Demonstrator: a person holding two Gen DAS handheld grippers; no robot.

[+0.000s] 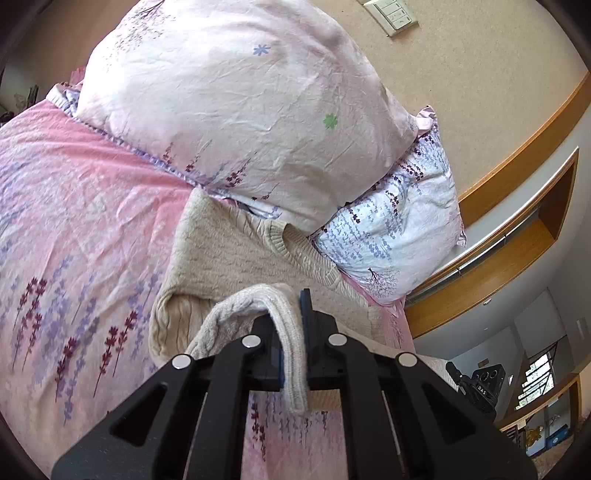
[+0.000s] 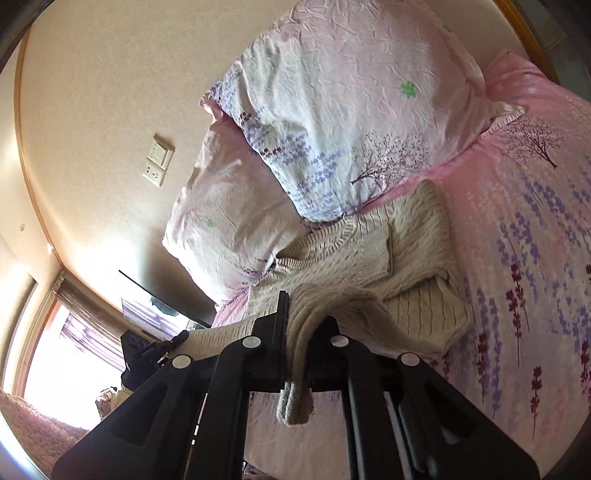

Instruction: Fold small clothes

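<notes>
Black left gripper (image 1: 295,332) nearest the lens, jaws clamped together on a bunched ribbed edge of the beige knitted sweater (image 1: 236,254), with a loop of knit arching over the fingers and a short tail hanging down between them. Likewise the right gripper (image 2: 299,332), pinched tight on another gathered ribbed edge, cloth draped across its fingers and dangling below. Both pinched edges lifted clear of the pink floral bedsheet (image 1: 74,229). Rest of the sweater lay on the sheet, neckline toward the pillows, one sleeve folded across the chest in the right wrist view. Neckline end touched, and partly tucked under, the large pale pink pillow (image 1: 236,110); just beside it sat a smaller white pillow with purple flowers (image 1: 399,229), also against the sweater's shoulder. Behind the pillows stood a beige wall with a switch panel (image 1: 391,14) and wooden trim (image 1: 517,155). Seen at the left view's lower right edge: the other gripper's black body, low beside the bed.
</notes>
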